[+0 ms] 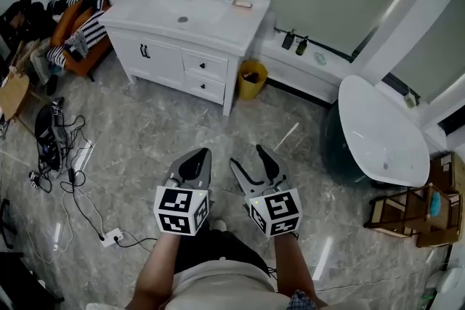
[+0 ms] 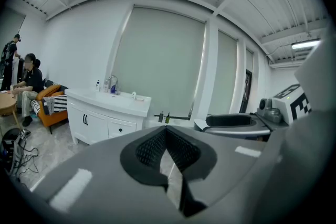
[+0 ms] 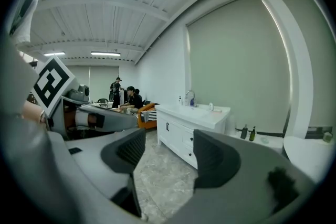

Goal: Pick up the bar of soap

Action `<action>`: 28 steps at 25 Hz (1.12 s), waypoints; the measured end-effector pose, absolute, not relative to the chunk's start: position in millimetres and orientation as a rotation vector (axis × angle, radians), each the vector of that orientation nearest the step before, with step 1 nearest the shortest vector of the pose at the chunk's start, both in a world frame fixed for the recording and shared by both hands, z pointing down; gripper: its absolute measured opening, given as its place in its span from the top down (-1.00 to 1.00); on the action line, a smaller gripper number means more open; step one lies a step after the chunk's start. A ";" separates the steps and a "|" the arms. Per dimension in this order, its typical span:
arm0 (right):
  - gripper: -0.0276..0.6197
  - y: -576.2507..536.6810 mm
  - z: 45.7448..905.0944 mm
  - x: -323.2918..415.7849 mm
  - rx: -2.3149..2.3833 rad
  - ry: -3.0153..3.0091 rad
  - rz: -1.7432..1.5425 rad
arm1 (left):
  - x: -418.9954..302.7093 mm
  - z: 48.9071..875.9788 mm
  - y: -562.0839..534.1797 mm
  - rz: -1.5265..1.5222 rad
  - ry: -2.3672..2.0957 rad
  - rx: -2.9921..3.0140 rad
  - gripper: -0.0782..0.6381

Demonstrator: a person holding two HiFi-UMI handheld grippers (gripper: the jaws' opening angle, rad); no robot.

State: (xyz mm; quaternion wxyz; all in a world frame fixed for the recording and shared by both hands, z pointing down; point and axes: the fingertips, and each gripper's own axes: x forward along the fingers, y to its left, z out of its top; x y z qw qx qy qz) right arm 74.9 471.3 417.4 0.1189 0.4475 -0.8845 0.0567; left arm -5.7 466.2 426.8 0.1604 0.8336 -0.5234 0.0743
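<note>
The bar of soap [image 1: 243,4] is a small pinkish block on the right end of the white vanity top [image 1: 218,18], far across the floor from both grippers. My left gripper [image 1: 197,160] hangs over the marble floor with its jaws shut and nothing in them; its own view shows the gripper [image 2: 167,131] with its pads meeting. Beside it, my right gripper [image 1: 248,158] stands open and empty, and in its own view the gripper [image 3: 168,152] shows a wide gap with floor behind. Both point toward the vanity [image 3: 191,126].
A yellow bin [image 1: 252,78] stands right of the vanity. Further right are a white bathtub [image 1: 381,131] and a wooden rack [image 1: 410,210]. Bottles [image 1: 294,42] sit on a low ledge. An orange chair [image 1: 80,33] and floor cables [image 1: 65,163] lie left. People [image 2: 26,84] sit at left.
</note>
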 end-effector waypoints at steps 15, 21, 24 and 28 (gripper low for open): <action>0.08 365.0 422.5 66.3 1.325 -2.573 0.179 | -25.0 431.5 361.0 0.181 -1.503 2.376 0.76; 0.09 313.1 425.0 56.4 1.329 -2.540 0.177 | -31.7 423.9 302.9 0.176 -1.476 2.404 0.76; 0.08 291.7 424.2 48.9 1.320 -2.533 0.182 | -37.9 420.5 278.7 0.176 -1.469 2.410 0.76; 0.08 262.1 418.7 43.6 1.335 -2.519 0.186 | -43.3 415.6 251.6 0.181 -1.452 2.423 0.76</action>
